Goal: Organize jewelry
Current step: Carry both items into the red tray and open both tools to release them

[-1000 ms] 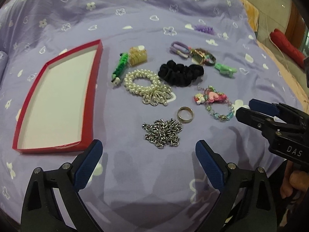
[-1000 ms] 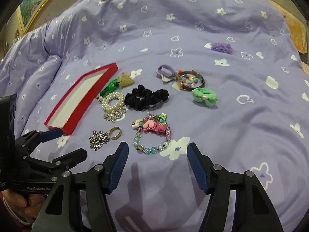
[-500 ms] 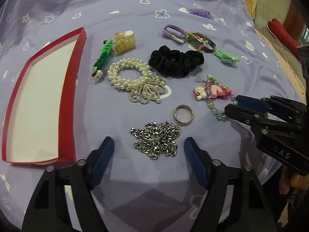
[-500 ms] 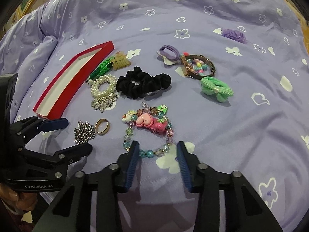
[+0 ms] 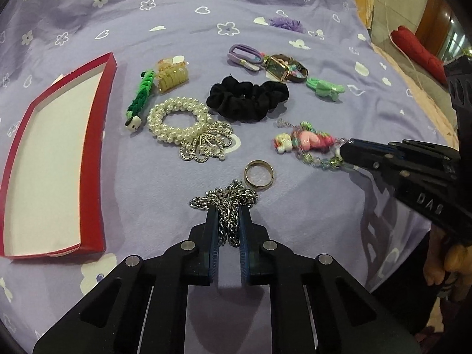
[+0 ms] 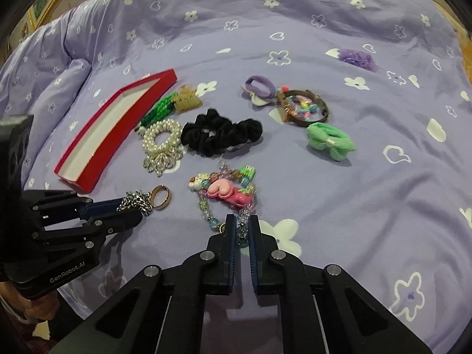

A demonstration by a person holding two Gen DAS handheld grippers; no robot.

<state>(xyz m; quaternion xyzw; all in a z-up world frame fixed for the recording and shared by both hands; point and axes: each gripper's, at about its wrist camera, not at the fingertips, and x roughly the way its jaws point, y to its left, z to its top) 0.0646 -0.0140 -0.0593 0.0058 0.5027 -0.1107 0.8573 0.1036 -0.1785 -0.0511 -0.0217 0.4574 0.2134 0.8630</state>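
My left gripper is shut on the silver chain, which still rests on the purple bedspread; it also shows in the right wrist view. My right gripper is shut on the near beads of the colourful bead bracelet with a pink heart charm; the bracelet shows in the left wrist view too. A gold ring lies just right of the chain. The empty red tray with a white floor lies to the left.
On the bedspread lie a pearl bracelet, black scrunchie, green braided band, tan hair claw, purple hair tie, bangle with beads, green bow and a purple scrunchie farther back.
Both grippers moved forward and down and closed: the left on the silver chain, the right on the bead bracelet. They were open before.
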